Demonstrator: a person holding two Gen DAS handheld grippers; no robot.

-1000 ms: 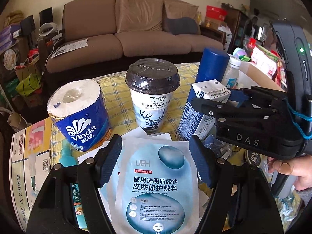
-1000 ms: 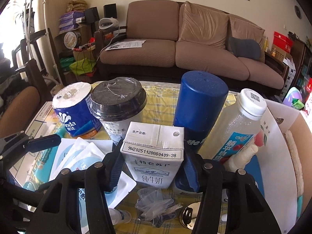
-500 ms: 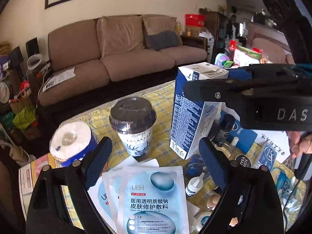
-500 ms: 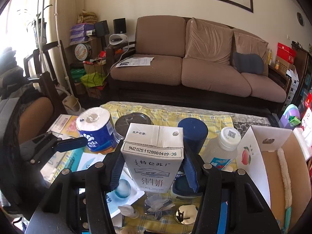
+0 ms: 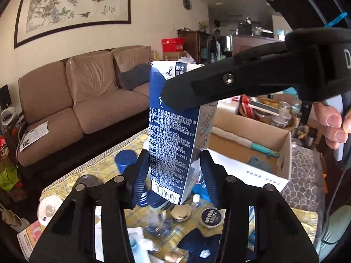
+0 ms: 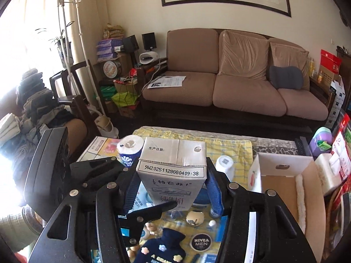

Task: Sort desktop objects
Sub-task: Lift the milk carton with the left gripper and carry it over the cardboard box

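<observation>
A blue and white milk carton (image 5: 175, 135) hangs upright in the air above the table. My right gripper (image 6: 172, 188) is shut on its upper part, where the carton (image 6: 173, 171) shows its white top. My left gripper (image 5: 173, 179) is open, with its fingers on either side of the carton's lower end. I cannot tell whether they touch it. An open cardboard box (image 5: 252, 144) stands on the table to the right, also seen in the right wrist view (image 6: 285, 182).
Below lie a Nivea tin (image 6: 201, 241), a dark blue pouch (image 6: 162, 247), small jars, a blue can (image 5: 124, 157), a toilet roll (image 6: 129, 149) and a white-capped bottle (image 6: 224, 162) on a yellow checked cloth (image 6: 230, 144). A brown sofa (image 6: 230, 83) stands behind.
My right gripper has lifted the milk carton high off the table. My left gripper has risen from the face-mask packets and now brackets the carton's lower end.
</observation>
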